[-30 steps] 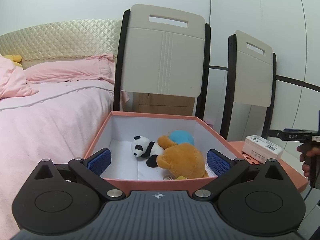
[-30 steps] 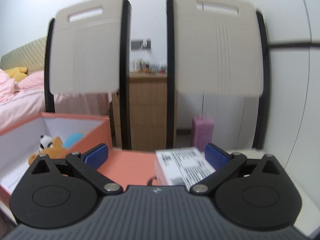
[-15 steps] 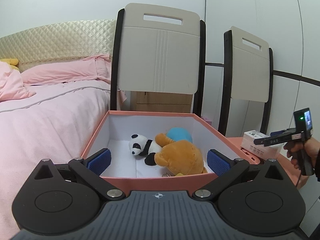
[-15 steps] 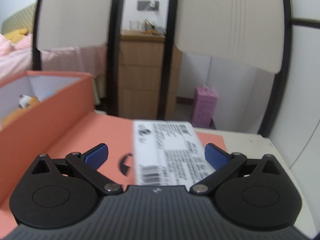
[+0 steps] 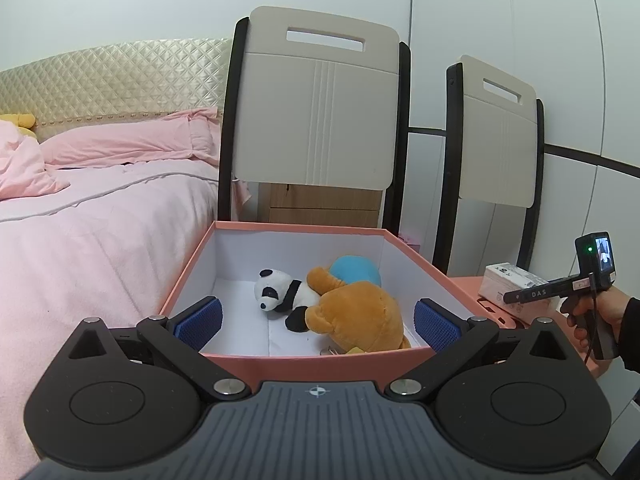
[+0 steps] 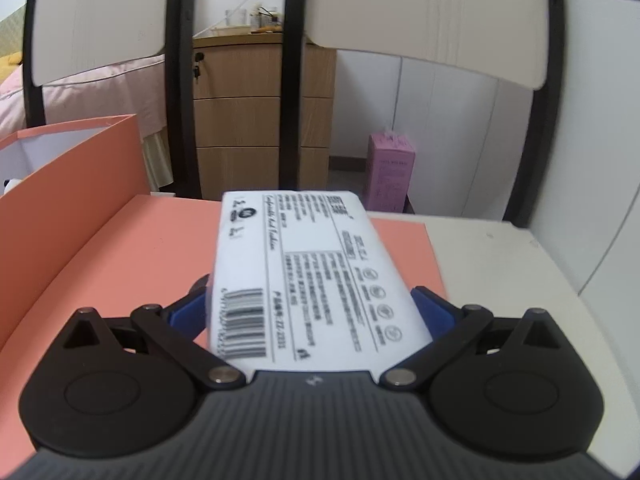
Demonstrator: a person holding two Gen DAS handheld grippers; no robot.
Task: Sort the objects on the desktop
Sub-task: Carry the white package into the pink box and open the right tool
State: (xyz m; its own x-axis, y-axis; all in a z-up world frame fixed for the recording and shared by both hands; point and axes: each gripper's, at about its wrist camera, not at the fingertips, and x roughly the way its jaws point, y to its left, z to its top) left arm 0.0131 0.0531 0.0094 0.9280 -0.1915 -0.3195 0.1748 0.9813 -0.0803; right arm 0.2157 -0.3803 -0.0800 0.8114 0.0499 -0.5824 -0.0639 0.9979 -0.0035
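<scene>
In the left wrist view, an open salmon box [image 5: 316,356] holds a panda plush [image 5: 280,290], a brown plush [image 5: 360,318] and a blue plush [image 5: 354,270]. My left gripper [image 5: 318,320] is open and empty at the box's near rim. A white labelled carton [image 6: 308,276] lies on the salmon lid [image 6: 132,248]. My right gripper [image 6: 312,308] is open, its blue pads on either side of the carton's near end. The carton [image 5: 514,286] and the right gripper [image 5: 560,286] also show at the right of the left wrist view.
Two folding chairs [image 5: 316,120] stand behind the table. A bed with pink bedding [image 5: 92,216] lies left. A wooden drawer unit [image 6: 248,112] and a purple carton [image 6: 390,176] are beyond the table. The white tabletop [image 6: 500,264] extends right of the lid.
My right gripper has moved forward and down, so the white carton now sits between its pads. The left gripper has drifted slightly; its jaws stay open.
</scene>
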